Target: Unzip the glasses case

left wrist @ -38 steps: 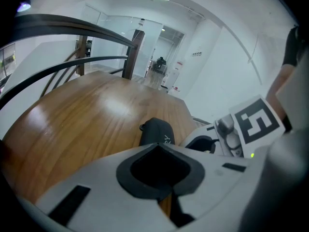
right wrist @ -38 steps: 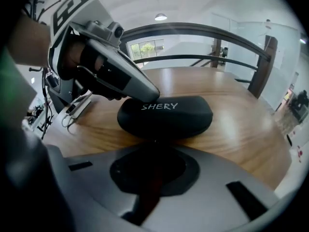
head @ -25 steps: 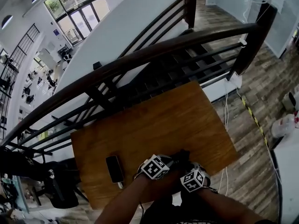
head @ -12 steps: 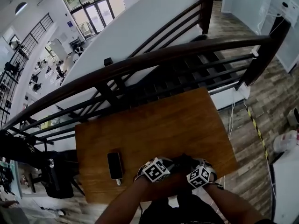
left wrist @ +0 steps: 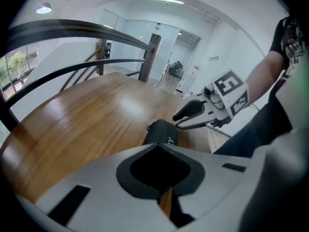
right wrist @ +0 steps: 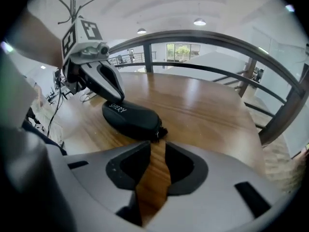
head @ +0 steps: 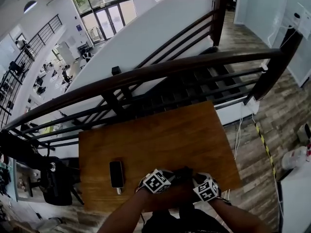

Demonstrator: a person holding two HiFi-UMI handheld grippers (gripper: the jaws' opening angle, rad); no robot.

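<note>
Black case (right wrist: 131,119) lettered "SHERY" at mid-frame; left gripper (right wrist: 115,95) closed, tips on its upper-left end; right gripper (left wrist: 177,122) parted, empty.

Over one second the head camera has swung, and the desk (head: 160,135) now sits lower and a little smaller in the head view. The dark railing (head: 160,72) fills more of the middle, and the glazed doors (head: 104,16) in the hall beyond have slid toward the right. At the desk's near edge, the left tool (right wrist: 115,94) and right tool (left wrist: 176,122) have drawn slightly farther apart. Less of the black glasses case (head: 183,173) now shows between them.
</note>
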